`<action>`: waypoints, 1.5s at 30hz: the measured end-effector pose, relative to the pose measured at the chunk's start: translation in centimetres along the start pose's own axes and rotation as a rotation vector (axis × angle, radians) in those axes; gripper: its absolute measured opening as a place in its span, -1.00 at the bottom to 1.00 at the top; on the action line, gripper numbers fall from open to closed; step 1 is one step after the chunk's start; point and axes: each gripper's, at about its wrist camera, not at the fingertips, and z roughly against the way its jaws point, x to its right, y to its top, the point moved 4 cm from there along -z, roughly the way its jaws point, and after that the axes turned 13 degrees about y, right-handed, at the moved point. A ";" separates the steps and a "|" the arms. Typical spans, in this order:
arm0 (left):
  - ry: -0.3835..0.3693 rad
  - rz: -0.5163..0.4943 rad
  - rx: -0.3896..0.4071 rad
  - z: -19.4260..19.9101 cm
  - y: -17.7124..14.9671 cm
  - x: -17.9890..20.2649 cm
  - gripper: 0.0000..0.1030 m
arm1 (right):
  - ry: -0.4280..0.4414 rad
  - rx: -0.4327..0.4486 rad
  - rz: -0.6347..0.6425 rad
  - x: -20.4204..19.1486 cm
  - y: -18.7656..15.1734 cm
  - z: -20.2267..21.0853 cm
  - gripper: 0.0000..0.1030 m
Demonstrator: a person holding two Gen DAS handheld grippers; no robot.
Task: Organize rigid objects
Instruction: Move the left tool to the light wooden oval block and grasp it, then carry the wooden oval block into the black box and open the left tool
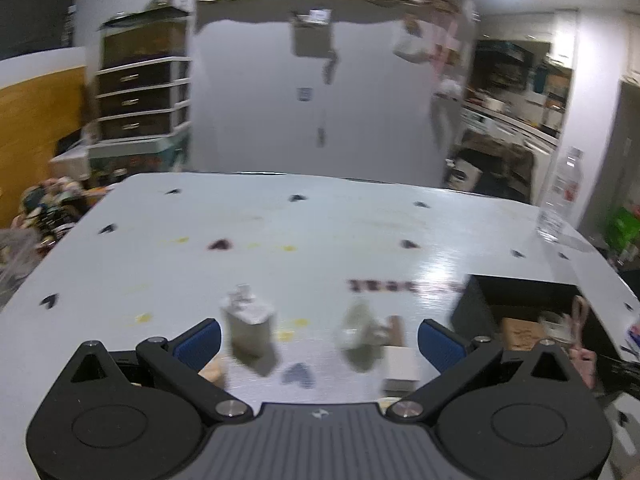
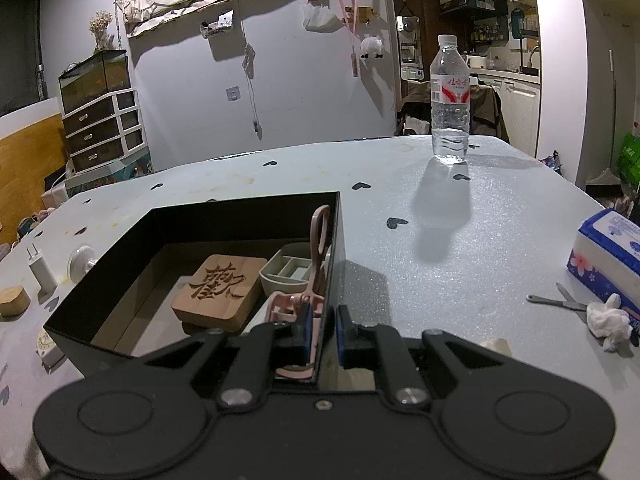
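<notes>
Left wrist view, blurred throughout: your left gripper (image 1: 319,342) hangs over the table (image 1: 320,232) with its blue pads (image 1: 199,342) spread wide and nothing between them. Just ahead, between the fingers, a white plug-shaped item (image 1: 250,326) and a smeared greenish-clear object (image 1: 358,334), too blurred to name; a small white box (image 1: 401,364) sits just right of the latter. Ahead to the right, the black box (image 1: 520,308), its contents indistinct and its near edge cut off by the gripper body. Far right, a water bottle (image 1: 564,196), smeared. Right wrist view, sharp: your right gripper (image 2: 323,330) straddles the right wall of the black box (image 2: 120,256), the left finger inside and the right outside, the jaws nearly closed on that wall; whether they actually pinch it cannot be told. Inside the box: a wooden carved block (image 2: 221,290), a grey divided tray (image 2: 289,270), and a pink eyelash curler (image 2: 316,264) leaning against the right wall, its lower part hidden behind the left finger. Left of the box: white plug (image 2: 39,268), round white knob (image 2: 81,262), wooden disc (image 2: 14,300). Ahead right: water bottle (image 2: 449,100), upright. Right: tissue pack (image 2: 610,256), cut off by the frame, with small scissors (image 2: 560,300) and a crumpled tissue (image 2: 610,320) beside it.
</notes>
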 end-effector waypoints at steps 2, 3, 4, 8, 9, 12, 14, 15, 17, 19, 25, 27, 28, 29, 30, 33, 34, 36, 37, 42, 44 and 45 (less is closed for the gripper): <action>0.029 0.033 -0.006 -0.5 -0.6 -1.5 1.00 | -0.003 0.001 0.000 0.0 0.0 0.0 -0.76; 0.041 0.046 -0.014 -0.8 -0.8 -2.1 1.00 | -0.004 0.001 0.001 -0.1 0.0 0.0 -0.76; 0.052 0.057 -0.022 -1.2 -1.2 -2.6 1.00 | -0.005 0.001 0.001 -0.1 0.0 0.1 -0.76; 0.098 0.093 -0.056 -3.0 -2.6 -4.6 1.00 | -0.010 0.000 0.004 -0.1 0.1 0.0 -0.76; 0.107 0.100 -0.062 -3.5 -2.9 -5.0 1.00 | -0.012 -0.001 0.004 -0.2 0.1 0.0 -0.76; 0.126 0.093 -0.057 -4.7 -3.6 -6.0 1.00 | -0.015 0.000 0.004 -0.2 0.0 0.0 -0.76; 0.153 0.085 -0.065 -5.6 -4.0 -6.5 1.00 | -0.018 -0.001 0.004 -0.2 0.0 0.0 -0.76; 0.164 0.087 -0.077 -6.0 -4.3 -6.7 1.00 | -0.020 -0.002 0.005 -0.2 0.0 0.0 -0.76; 0.166 0.093 -0.095 -6.7 -4.7 -6.9 1.00 | -0.023 -0.002 0.004 -0.2 0.0 0.0 -0.76; 0.162 0.095 -0.100 -7.3 -5.0 -7.1 1.00 | -0.026 -0.002 0.004 -0.3 0.0 0.0 -0.76; 0.146 0.085 -0.064 -8.7 -4.5 -7.5 1.00 | -0.028 -0.002 0.005 -0.3 0.0 0.0 -0.76; 0.145 0.061 -0.056 -9.1 -4.2 -7.4 0.99 | -0.029 -0.004 0.005 -0.2 -0.1 0.0 -0.76; 0.144 0.043 -0.053 -9.2 -4.2 -7.3 0.97 | -0.029 -0.005 0.005 -0.2 -0.1 0.0 -0.76; 0.145 0.023 -0.052 -9.4 -4.1 -7.3 0.95 | -0.029 -0.005 0.005 -0.2 -0.1 0.0 -0.76; 0.143 0.005 -0.050 -9.6 -4.1 -7.2 0.91 | -0.028 -0.005 0.004 -0.2 -0.1 0.0 -0.76; 0.148 -0.068 -0.076 -10.2 -4.3 -7.2 0.72 | -0.030 -0.006 0.004 -0.2 -0.1 0.0 -0.76; 0.138 -0.075 -0.077 -10.2 -4.3 -7.3 0.72 | -0.030 -0.006 0.005 -0.2 -0.1 0.0 -0.76; 0.121 -0.087 -0.086 -10.1 -4.3 -7.5 0.72 | -0.032 -0.008 0.004 -0.2 -0.1 0.0 -0.76; 0.117 -0.091 -0.090 -10.1 -4.3 -7.6 0.72 | -0.033 -0.009 0.003 -0.2 -0.2 0.0 -0.76; 0.065 -0.134 -0.077 -8.9 -4.0 -7.1 0.71 | -0.034 -0.016 0.003 -0.3 -0.1 -0.1 -0.76; 0.026 -0.181 -0.054 -7.8 -3.5 -6.3 0.71 | -0.033 -0.023 0.009 -0.4 0.0 -0.1 -0.77; -0.009 -0.215 -0.038 -7.1 -3.2 -5.8 0.71 | -0.032 -0.027 0.013 -0.4 0.0 -0.1 -0.78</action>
